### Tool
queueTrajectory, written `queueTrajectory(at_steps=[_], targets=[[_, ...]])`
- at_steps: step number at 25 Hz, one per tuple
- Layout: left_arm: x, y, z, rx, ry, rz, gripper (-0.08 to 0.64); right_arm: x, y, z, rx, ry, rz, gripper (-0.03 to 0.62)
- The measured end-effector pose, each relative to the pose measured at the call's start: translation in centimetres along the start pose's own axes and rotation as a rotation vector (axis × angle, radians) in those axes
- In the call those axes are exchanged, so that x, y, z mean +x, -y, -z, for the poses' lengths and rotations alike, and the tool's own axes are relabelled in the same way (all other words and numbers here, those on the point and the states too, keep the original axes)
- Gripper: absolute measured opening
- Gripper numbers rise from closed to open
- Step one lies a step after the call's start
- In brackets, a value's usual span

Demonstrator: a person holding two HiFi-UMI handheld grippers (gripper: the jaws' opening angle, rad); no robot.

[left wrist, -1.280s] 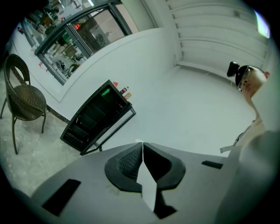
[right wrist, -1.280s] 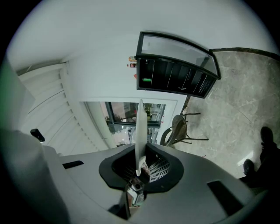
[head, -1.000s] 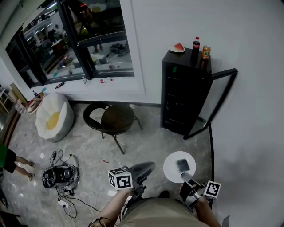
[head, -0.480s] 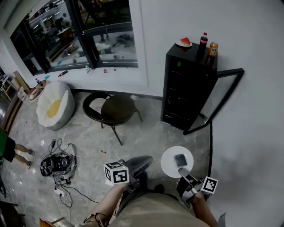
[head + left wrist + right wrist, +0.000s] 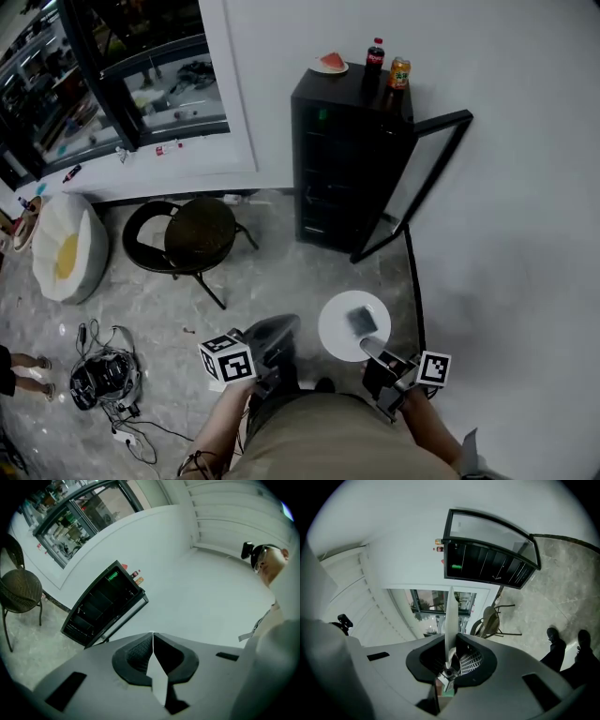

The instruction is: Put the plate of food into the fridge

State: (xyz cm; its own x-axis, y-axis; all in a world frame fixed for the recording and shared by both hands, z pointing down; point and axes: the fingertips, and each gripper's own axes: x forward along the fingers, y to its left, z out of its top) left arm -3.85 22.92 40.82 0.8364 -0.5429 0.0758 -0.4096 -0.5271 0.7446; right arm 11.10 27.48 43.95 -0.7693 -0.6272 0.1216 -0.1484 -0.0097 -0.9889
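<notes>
A white plate (image 5: pixel 339 330) with a dark grey piece of food (image 5: pixel 361 322) is held low in front of me by its near rim. My right gripper (image 5: pixel 371 349) is shut on that rim; in the right gripper view the plate (image 5: pixel 451 616) stands edge-on between the jaws. The left gripper (image 5: pixel 281 328) hangs to the plate's left, shut with nothing in it, its fingertips (image 5: pixel 152 637) pressed together. Ahead stands the black fridge (image 5: pixel 342 159) against the wall, its glass door (image 5: pixel 419 183) swung open to the right. The fridge (image 5: pixel 101 604) also shows in the left gripper view and, as the fridge (image 5: pixel 487 562), in the right gripper view.
On the fridge top are a watermelon slice on a small plate (image 5: pixel 330 64), a cola bottle (image 5: pixel 374 56) and an orange can (image 5: pixel 399 72). A dark round chair (image 5: pixel 192 234) stands left of the fridge, a white beanbag (image 5: pixel 64 255) and cables (image 5: pixel 103 375) farther left. A wall runs along the right.
The view has swung so the fridge now sits more to the left and centre. The plate stays gripped in the right gripper; both grippers have drifted slightly left.
</notes>
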Motion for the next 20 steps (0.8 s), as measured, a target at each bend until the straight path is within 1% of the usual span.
queueTrajectory(at_steps=[3, 9, 14, 20], targets=[[0.9, -1.2, -1.4, -0.005, -0.024, 0.026, 0.012, 1.1, -0.4, -0.5, 0.014, 0.033, -0.008, 0.041], [2.9, -2.8, -3.9, 0.0, -0.057, 0.062, 0.012, 3.1, -1.4, -2.1, 0.023, 0.066, -0.044, 0.041], [3.4, -4.4, -5.4, -0.01, -0.074, 0.077, 0.012, 4.7, -1.8, -3.6, 0.09, 0.133, -0.079, 0.041], [3.6, -6.5, -7.1, -0.024, -0.089, 0.094, 0.012, 6.7, -1.9, -4.5, 0.069, 0.156, -0.034, 0.041]])
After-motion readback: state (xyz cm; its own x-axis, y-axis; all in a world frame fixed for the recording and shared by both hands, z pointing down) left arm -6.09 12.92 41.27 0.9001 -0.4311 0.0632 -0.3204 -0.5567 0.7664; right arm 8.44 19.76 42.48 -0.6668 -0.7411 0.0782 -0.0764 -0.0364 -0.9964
